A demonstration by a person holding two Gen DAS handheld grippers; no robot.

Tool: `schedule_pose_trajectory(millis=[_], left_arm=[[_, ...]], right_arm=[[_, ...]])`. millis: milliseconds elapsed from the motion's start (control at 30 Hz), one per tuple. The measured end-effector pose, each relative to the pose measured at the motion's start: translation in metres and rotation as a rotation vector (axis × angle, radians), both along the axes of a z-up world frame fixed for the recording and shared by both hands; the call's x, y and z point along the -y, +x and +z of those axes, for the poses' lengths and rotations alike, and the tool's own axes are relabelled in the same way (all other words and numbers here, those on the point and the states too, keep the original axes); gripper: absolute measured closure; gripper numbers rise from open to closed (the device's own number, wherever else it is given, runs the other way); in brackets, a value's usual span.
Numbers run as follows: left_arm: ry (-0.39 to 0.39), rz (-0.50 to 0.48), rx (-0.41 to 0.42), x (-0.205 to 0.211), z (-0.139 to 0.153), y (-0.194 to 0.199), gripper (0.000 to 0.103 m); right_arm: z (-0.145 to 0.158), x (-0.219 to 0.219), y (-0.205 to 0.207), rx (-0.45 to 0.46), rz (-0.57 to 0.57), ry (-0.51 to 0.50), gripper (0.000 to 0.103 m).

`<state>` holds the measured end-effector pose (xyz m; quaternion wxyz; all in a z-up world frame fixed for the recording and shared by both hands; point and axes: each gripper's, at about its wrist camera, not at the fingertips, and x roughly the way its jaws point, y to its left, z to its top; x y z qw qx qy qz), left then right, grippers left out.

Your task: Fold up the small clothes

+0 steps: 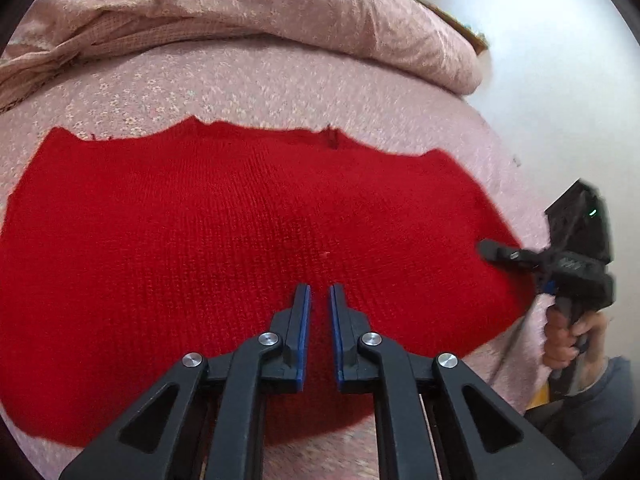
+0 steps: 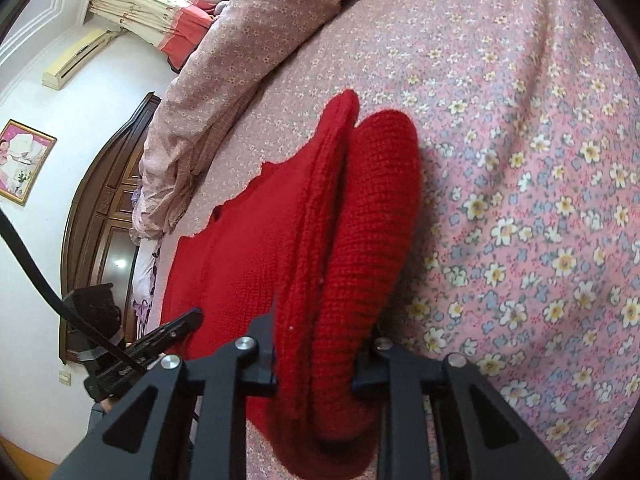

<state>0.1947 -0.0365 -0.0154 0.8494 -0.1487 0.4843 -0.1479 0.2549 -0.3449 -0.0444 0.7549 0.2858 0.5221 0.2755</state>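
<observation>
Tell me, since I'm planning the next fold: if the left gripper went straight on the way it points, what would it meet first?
Probably the red knit. The left gripper, nearly shut and holding nothing, points down at its middle. How much gap remains is unclear.

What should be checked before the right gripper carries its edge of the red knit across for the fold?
1. Right gripper shut on the red knit: ok, a thick bunch sits between its fingers.
2. Left gripper shut, holding nothing: ok, above the knit; contact cannot tell.
3. Knit's middle lying flat on the floral bedspread: ok.
4. All layers caught in the right grip: cannot tell.
5. Rumpled pink quilt apart from the knit: ok.
</observation>
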Motion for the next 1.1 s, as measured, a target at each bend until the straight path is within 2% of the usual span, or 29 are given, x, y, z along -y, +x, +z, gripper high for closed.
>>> schedule_pose_trajectory(millis=[33, 100, 167, 233, 433, 500, 567, 633, 700, 767, 867, 1100], left_arm=[[-0.02, -0.009, 0.013, 0.001, 0.006, -0.004, 0.1], [-0.001, -0.018, 0.008, 0.007, 0.006, -0.006, 0.1], [0.042, -0.017, -0.029, 0.014, -0.007, -0.003, 0.103], [0.048, -0.002, -0.041, 0.015, -0.02, 0.0, 0.103], [0.054, 0.016, -0.014, 0.012, 0.002, -0.01, 0.103], [0.069, 0.023, -0.038, 0.013, -0.007, -0.007, 0.103], [0.033, 0.019, -0.064, 0.012, -0.024, -0.005, 0.103], [0.035, 0.016, -0.051, 0.011, -0.017, -0.007, 0.103], [0.001, 0.005, -0.033, 0.005, -0.005, -0.012, 0.103], [-0.052, 0.005, -0.002, -0.01, 0.01, -0.022, 0.103], [-0.072, 0.045, 0.038, -0.044, 0.029, -0.033, 0.103], [-0.128, 0.217, 0.026, -0.144, 0.033, -0.051, 0.103]], right_arm=[[0.001, 0.001, -0.001, 0.003, 0.002, -0.005, 0.08], [0.003, 0.0, -0.001, 0.01, 0.003, -0.019, 0.08], [0.007, -0.004, 0.0, 0.019, 0.001, -0.031, 0.08], [0.014, -0.006, 0.0, 0.034, -0.002, -0.032, 0.081], [0.054, -0.021, -0.004, 0.097, 0.003, -0.043, 0.082], [0.066, -0.029, -0.006, 0.11, 0.008, -0.07, 0.082], [0.076, -0.038, -0.006, 0.107, 0.01, -0.096, 0.082], [0.087, -0.05, -0.006, 0.108, 0.013, -0.132, 0.082], [0.104, -0.065, -0.006, 0.125, 0.021, -0.186, 0.082], [0.119, -0.077, -0.006, 0.131, 0.023, -0.227, 0.082], [0.146, -0.105, -0.005, 0.15, 0.042, -0.313, 0.082], [0.192, -0.198, -0.01, 0.203, 0.132, -0.542, 0.082]])
